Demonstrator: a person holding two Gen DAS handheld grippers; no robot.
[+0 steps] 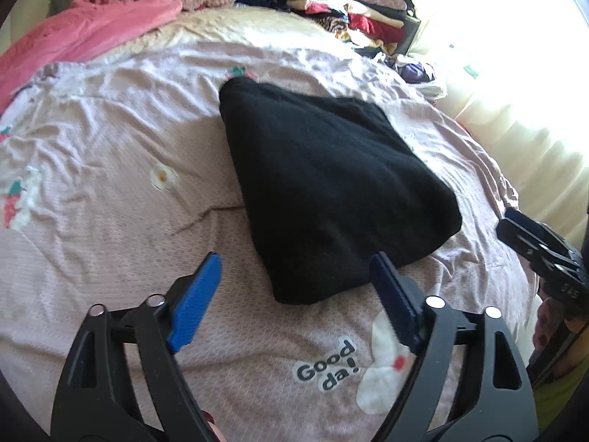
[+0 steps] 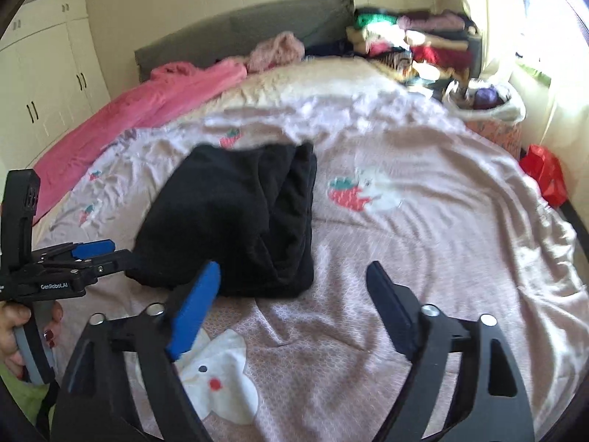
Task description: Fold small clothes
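Note:
A folded black garment (image 1: 324, 188) lies on the pink bedspread (image 1: 110, 191); it also shows in the right wrist view (image 2: 235, 221), with stacked layers along its right edge. My left gripper (image 1: 294, 269) is open and empty, fingers just short of the garment's near corner. It also shows in the right wrist view (image 2: 99, 252) at the garment's left side. My right gripper (image 2: 294, 280) is open and empty, hovering over the bedspread (image 2: 423, 243) just in front of the garment's near right corner. Its dark tips show at the right edge of the left wrist view (image 1: 515, 228).
A pink blanket (image 2: 147, 110) lies along the far left of the bed. A pile of folded clothes (image 1: 346, 7) sits at the far right corner by the bright window. A white bag (image 2: 486, 99) and a red bag (image 2: 545, 173) sit at the bed's right side. White cupboards (image 2: 44, 84) stand left.

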